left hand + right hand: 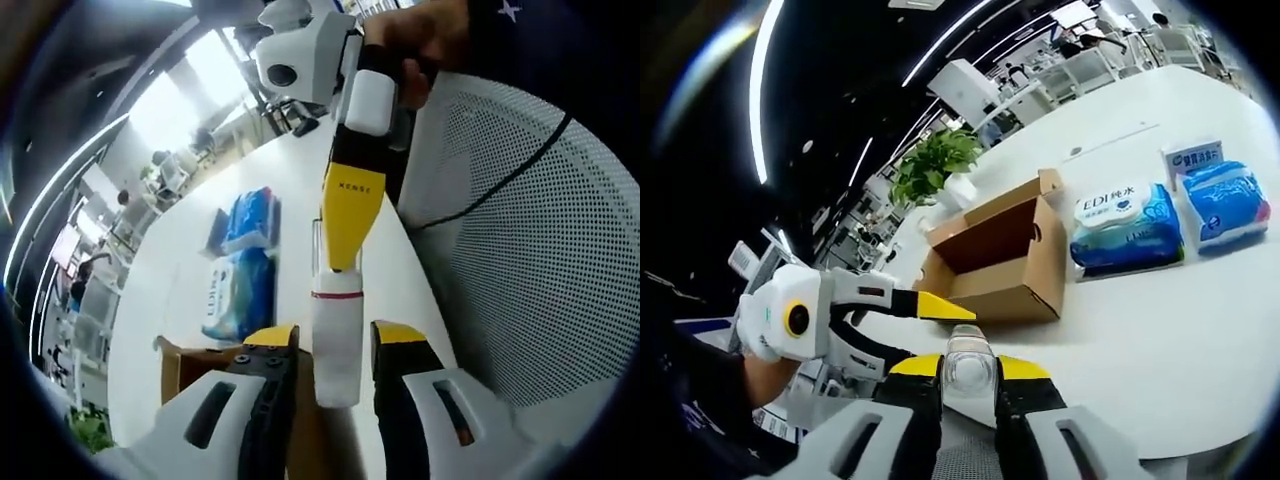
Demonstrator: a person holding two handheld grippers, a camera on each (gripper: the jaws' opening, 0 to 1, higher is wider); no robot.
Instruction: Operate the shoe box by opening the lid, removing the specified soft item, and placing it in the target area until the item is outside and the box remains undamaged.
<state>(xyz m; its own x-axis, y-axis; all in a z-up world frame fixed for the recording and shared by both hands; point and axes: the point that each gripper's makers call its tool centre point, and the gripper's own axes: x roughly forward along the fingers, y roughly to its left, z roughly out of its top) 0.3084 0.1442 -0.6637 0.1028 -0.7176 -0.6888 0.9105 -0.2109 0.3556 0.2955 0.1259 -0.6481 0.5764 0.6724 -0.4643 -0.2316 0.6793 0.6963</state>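
Note:
A brown cardboard shoe box (1000, 260) stands open on the white table (1160, 340), lid flap up, bare cardboard showing inside. Its corner shows behind my left jaw as the box (200, 365). My right gripper (968, 372) is shut on a white bottle (968, 370), seen end-on. In the left gripper view the same bottle (335, 340), with a red band, hangs from the right gripper (345, 255) held by a hand (420, 35). My left gripper (335, 355) is open, its jaws on either side of the bottle's lower end. It enters the other view as the left gripper (910, 330).
Two blue wet-wipe packs (1127, 228) (1225, 205) lie right of the box, a small blue-and-white card (1192, 157) behind them. The packs (240, 285) (250, 215) lie beyond the box. A potted plant (935, 165) stands past the box. A white mesh chair (530, 220) is close on the right.

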